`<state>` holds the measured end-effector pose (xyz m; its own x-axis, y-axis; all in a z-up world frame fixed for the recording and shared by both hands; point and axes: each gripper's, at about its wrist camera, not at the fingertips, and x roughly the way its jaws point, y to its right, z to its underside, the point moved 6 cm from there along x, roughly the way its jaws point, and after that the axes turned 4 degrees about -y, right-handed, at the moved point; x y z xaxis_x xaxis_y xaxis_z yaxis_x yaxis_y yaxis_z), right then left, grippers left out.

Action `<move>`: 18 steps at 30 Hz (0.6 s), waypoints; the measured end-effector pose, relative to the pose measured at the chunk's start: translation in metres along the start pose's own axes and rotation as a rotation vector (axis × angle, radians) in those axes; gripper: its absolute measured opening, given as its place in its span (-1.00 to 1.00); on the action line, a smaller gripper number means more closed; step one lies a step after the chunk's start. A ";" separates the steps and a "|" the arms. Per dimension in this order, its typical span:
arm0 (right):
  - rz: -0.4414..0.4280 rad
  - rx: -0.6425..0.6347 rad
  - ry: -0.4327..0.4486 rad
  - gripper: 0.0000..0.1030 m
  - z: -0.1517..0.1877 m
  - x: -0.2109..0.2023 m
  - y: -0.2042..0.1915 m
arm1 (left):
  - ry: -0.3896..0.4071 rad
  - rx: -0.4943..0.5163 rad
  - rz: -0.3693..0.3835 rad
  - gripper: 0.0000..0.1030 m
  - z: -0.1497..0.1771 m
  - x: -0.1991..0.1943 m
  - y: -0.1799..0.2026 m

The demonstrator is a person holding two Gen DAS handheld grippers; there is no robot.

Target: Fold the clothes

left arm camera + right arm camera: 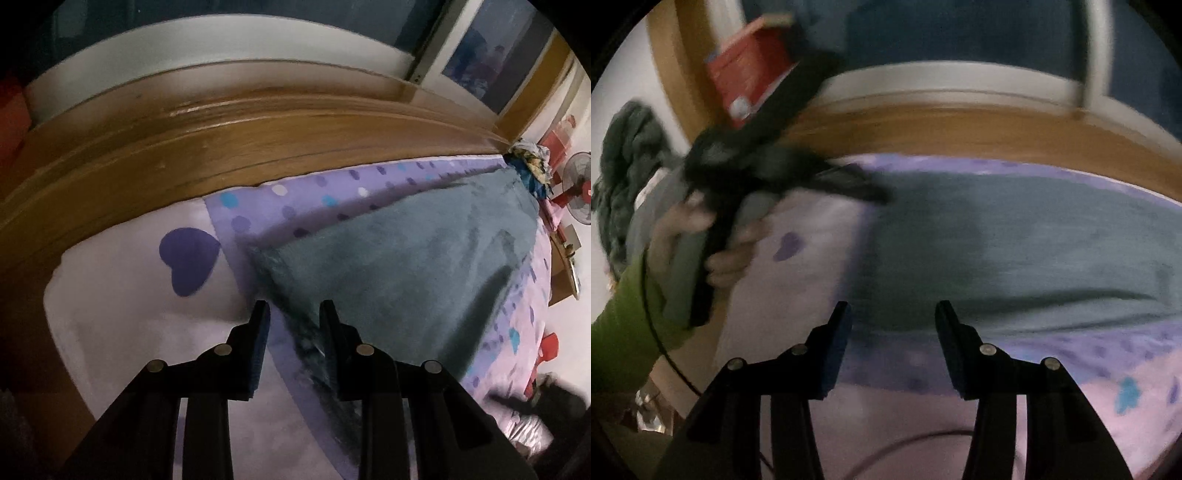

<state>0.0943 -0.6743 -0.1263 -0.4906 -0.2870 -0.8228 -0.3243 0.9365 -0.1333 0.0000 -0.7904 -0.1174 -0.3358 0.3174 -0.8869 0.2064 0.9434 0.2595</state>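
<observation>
Nearest the left wrist camera, the left claw [294, 314] is seen with its two black fingers set a moderate way apart, nothing gripped between them; the dark, fuzzy edge of the teal garment [406, 266] runs down through the gap and past the right finger, though whether it is touched cannot be told. Under the fingers a pale lilac pillow [122, 295] is seen, marked with a large purple heart [188, 258], lying just beside the garment's left edge. The teal garment is spread flat on the bed, over a purple bedsheet [314, 195] dotted with blue, white and violet spots. Beyond the sheet a wooden bed frame [221, 140] is curved across the view, with a white ledge and dark window above it. At the far right corner a crumpled heap of patterned cloth [532, 162] and a standing fan [578, 184] are made out. In the right wrist view, the right claw [892, 312] is held wide, empty, above the near edge of the same garment [1015, 243], which is stretched across the bed from the pillow [798, 280] toward the right. To the left and farther off, the left tool is seen blurred, gripped by a hand [701, 236] in a green sleeve [624, 332], its tips reaching the garment's far left corner. Behind it a red box [750, 74] and a dark green bundle [628, 158] are visible.
</observation>
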 end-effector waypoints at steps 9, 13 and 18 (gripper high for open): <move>0.244 0.207 0.046 -0.08 0.034 -0.059 0.165 | -0.005 0.122 0.074 -0.46 0.017 -0.005 0.096; 0.239 0.134 0.052 -0.08 0.036 -0.055 0.214 | -0.049 0.203 0.091 -0.46 0.023 0.019 0.156; 0.109 -0.072 0.014 -0.08 0.022 -0.022 0.217 | -0.084 0.274 0.011 -0.46 0.025 0.059 0.206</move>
<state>0.0530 -0.4605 -0.1491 -0.5368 -0.1875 -0.8226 -0.3252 0.9456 -0.0034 0.0461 -0.5800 -0.1256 -0.2573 0.3073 -0.9162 0.4541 0.8753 0.1660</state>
